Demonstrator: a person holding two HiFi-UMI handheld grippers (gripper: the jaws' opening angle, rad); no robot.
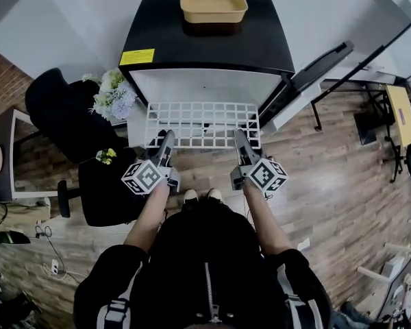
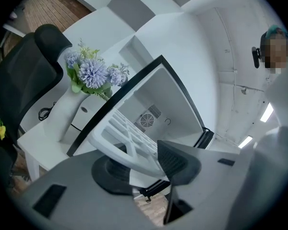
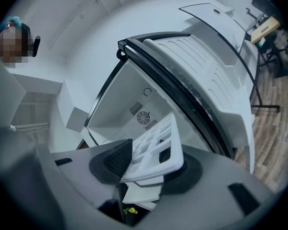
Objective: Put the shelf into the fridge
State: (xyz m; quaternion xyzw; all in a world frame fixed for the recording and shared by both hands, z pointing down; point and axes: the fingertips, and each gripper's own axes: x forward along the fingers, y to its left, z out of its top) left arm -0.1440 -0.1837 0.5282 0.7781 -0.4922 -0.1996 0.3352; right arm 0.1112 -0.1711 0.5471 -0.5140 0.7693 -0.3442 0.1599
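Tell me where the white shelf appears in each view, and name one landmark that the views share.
Head view: the shelf is at the centre, just before the fridge.
Left gripper view: the shelf is at lower centre, clamped between the jaws.
Right gripper view: the shelf is at lower centre, clamped between the jaws.
Shared landmark: the open fridge, behind the shelf in all three.

Bright, even indoor light; ceiling strip lights [image 2: 267,113] glow at the left gripper view's right edge. The white shelf [image 1: 202,123] and the fridge [image 1: 205,46] look crisp from the head view, with soft shadows. Both gripper views bulge strongly, their corners black, and the near fingers [image 2: 175,159] look soft
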